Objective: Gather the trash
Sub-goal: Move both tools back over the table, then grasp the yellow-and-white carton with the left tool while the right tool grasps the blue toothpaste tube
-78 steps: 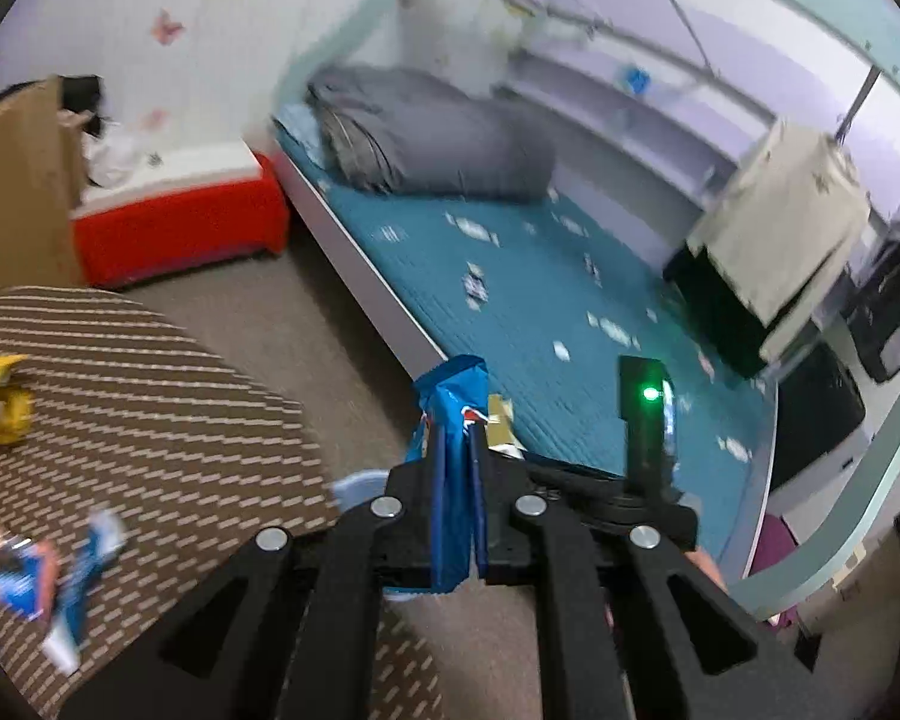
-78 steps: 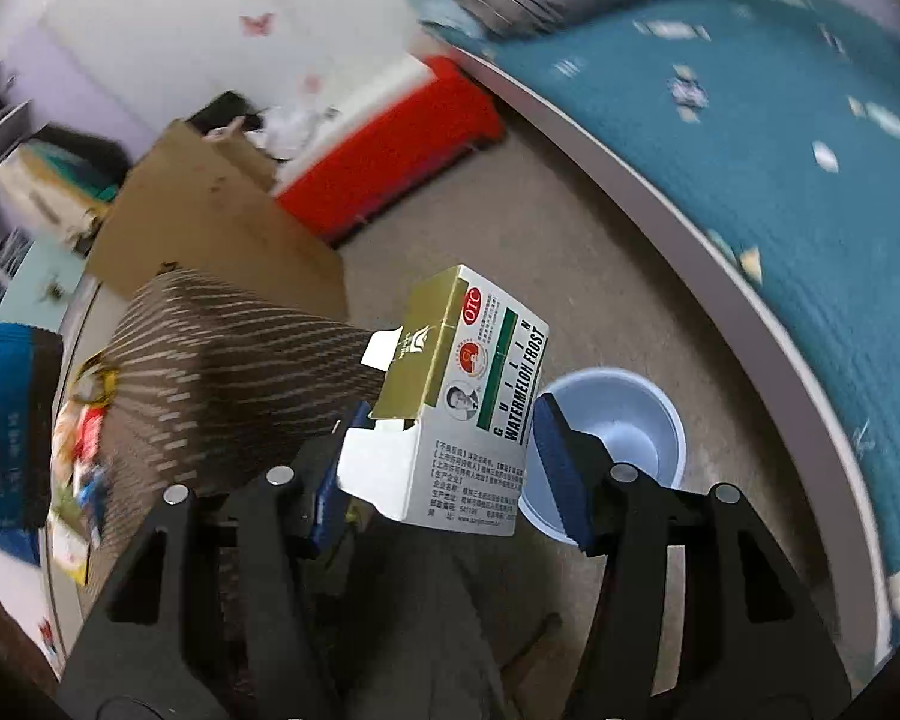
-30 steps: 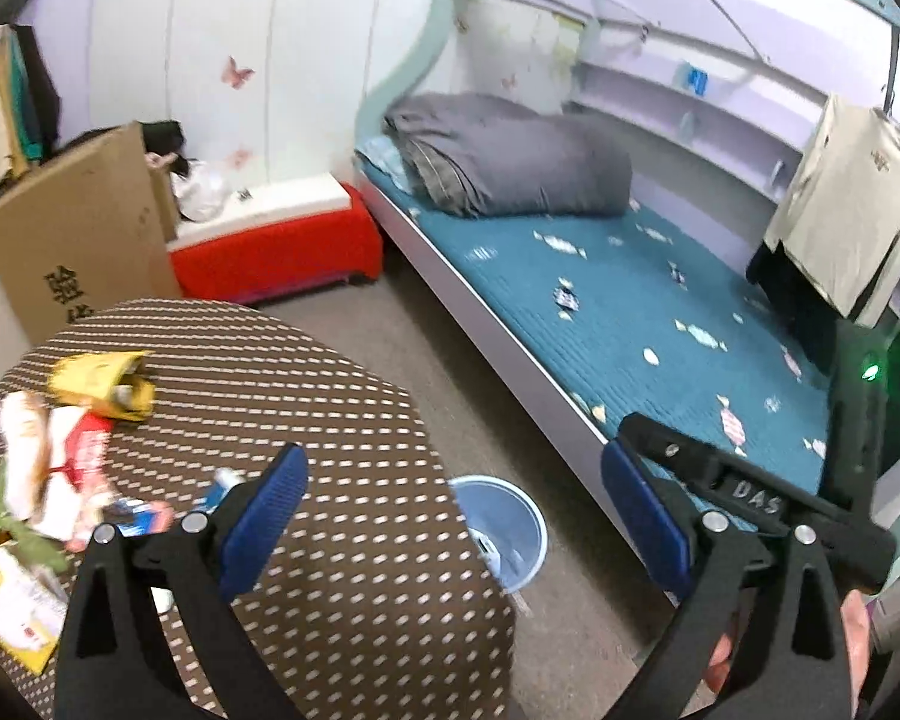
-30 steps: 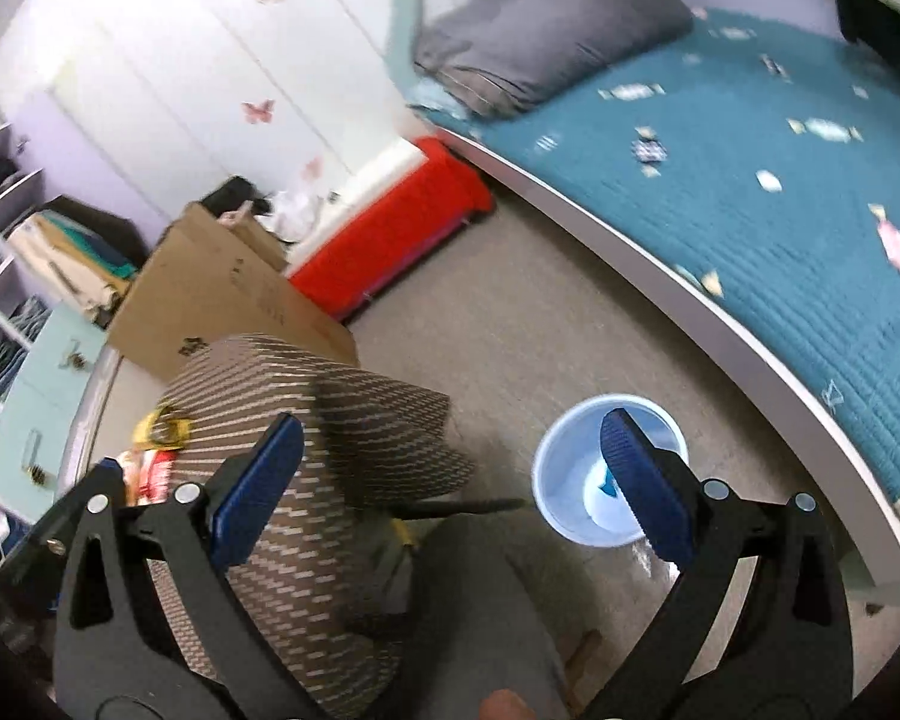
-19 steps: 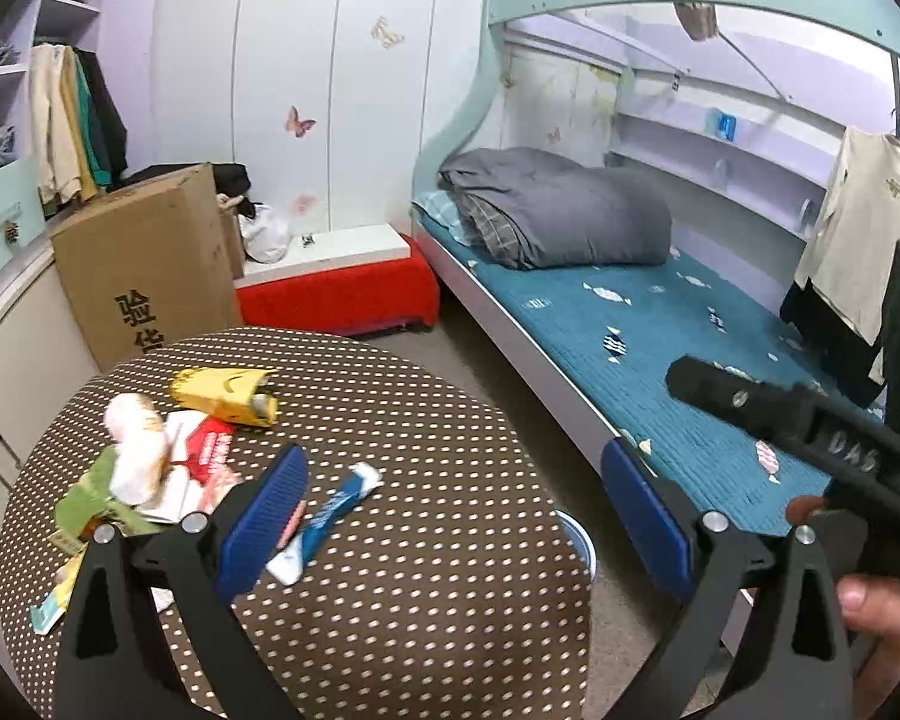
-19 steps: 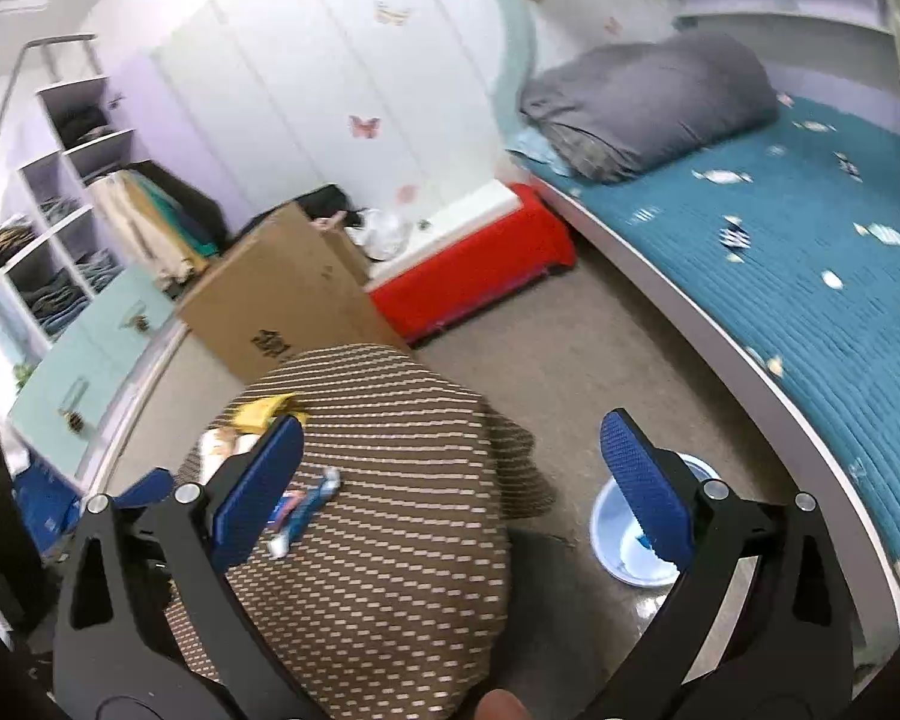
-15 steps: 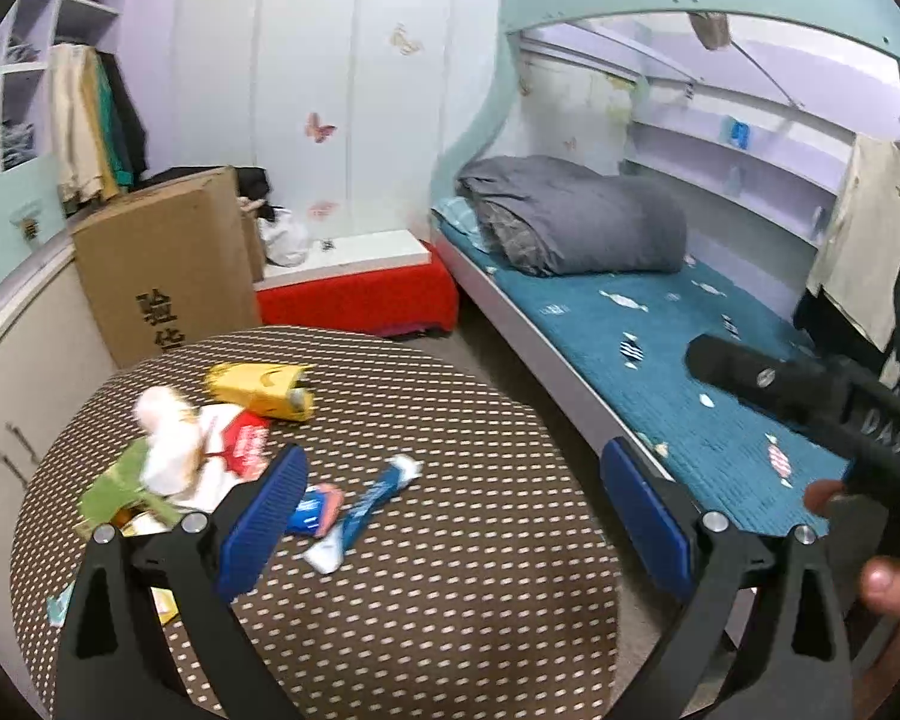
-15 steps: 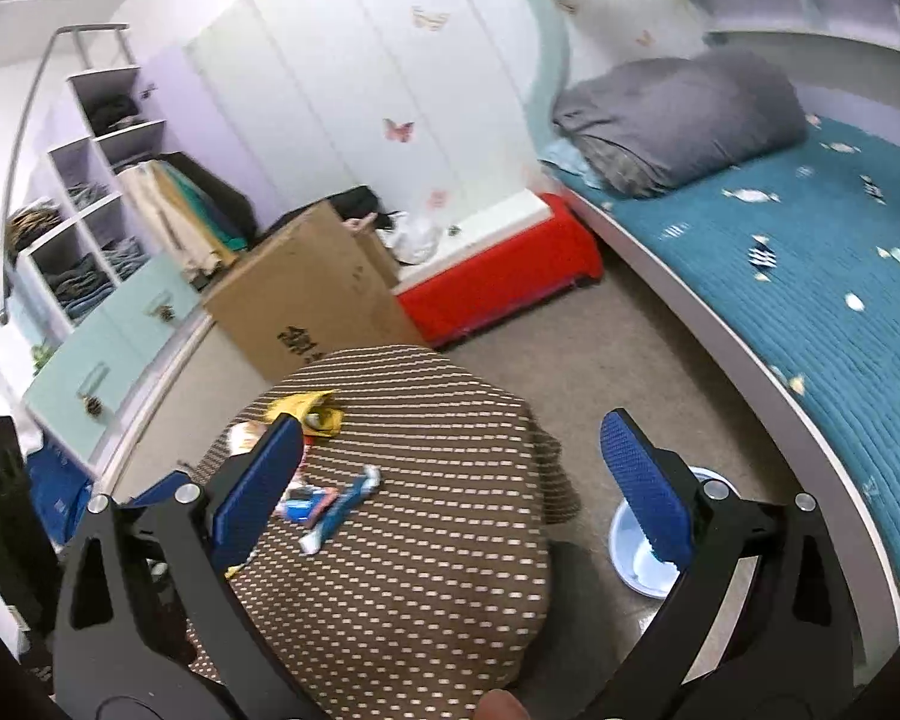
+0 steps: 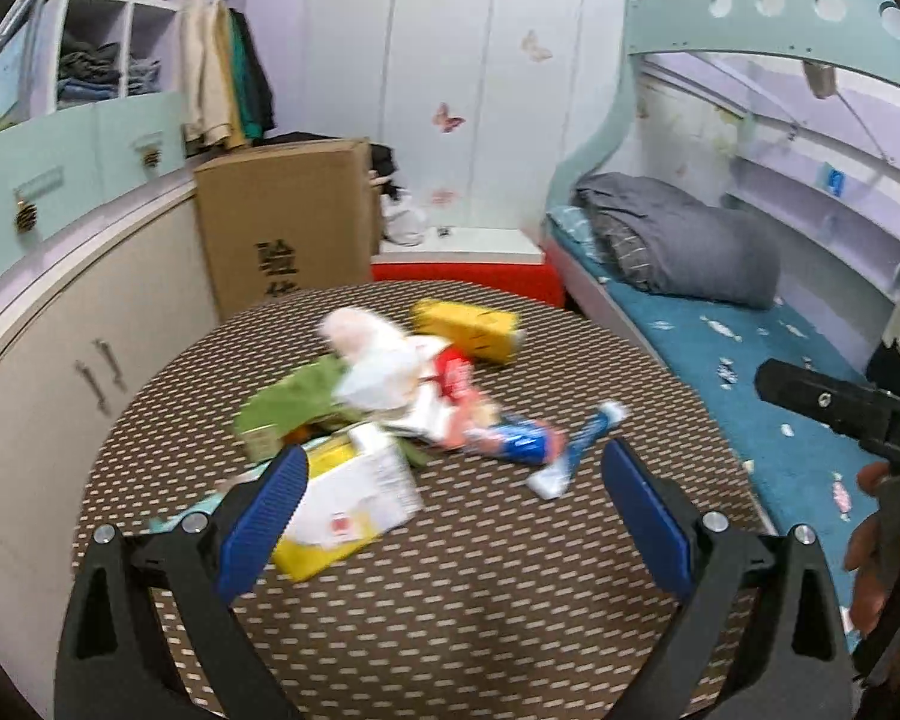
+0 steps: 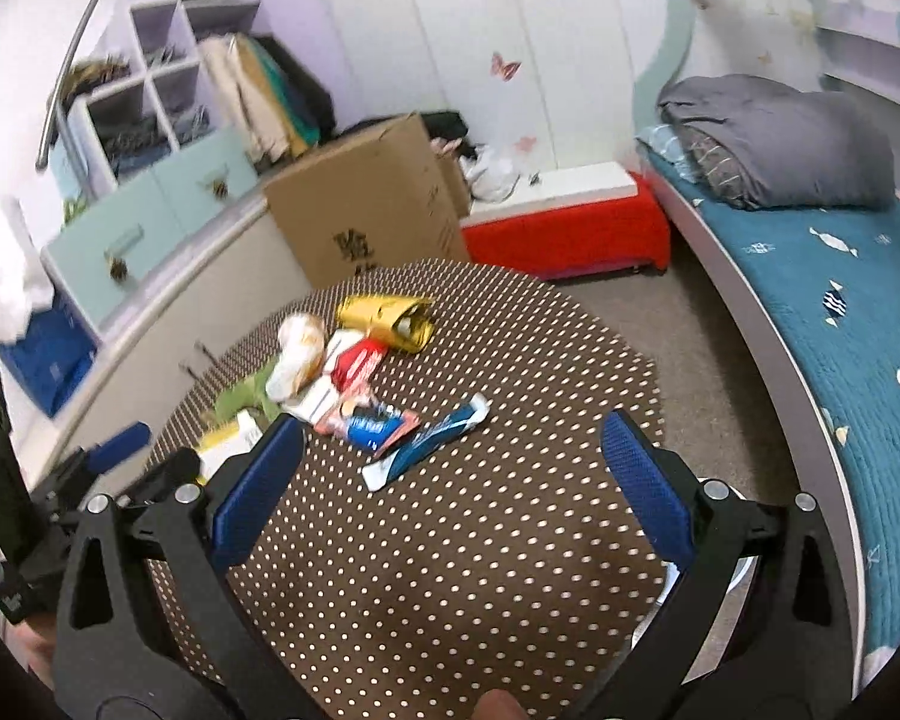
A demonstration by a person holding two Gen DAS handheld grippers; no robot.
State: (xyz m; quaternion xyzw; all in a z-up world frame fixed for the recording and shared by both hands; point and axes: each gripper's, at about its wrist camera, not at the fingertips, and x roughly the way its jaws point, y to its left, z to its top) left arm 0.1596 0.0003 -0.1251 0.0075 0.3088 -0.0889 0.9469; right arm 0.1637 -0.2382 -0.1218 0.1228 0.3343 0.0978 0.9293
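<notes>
Both grippers are wide apart and hold nothing. The left gripper (image 9: 450, 498) is nearer the white and yellow box (image 9: 348, 504), just ahead by its left finger. The right gripper (image 10: 450, 480) faces the blue tube (image 10: 426, 441), slanting toward the table's (image 10: 480, 570) middle.
</notes>
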